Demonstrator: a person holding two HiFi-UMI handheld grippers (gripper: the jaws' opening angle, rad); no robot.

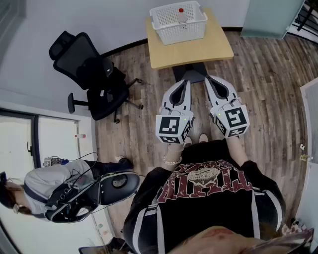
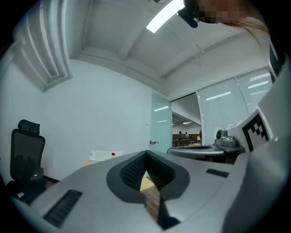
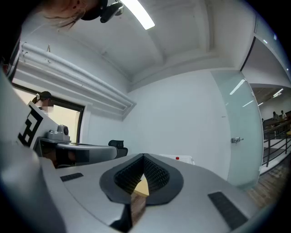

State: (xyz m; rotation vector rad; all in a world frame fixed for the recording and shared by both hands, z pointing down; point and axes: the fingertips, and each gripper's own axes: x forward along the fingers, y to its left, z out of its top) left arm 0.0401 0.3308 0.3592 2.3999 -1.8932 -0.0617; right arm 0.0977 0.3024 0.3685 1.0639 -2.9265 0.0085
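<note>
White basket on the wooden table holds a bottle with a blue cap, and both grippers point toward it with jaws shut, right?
Not quite: the head view shows a red cap, not blue. Otherwise yes: the bottle stands in the white basket on the wooden table, and the left gripper and right gripper point toward it, jaws shut.

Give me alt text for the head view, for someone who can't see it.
A person holds the left claw and right claw, both shut, side by side above a wood floor, pointing at a small table carrying a white basket with a red-capped bottle. A black office chair stands left.
</note>
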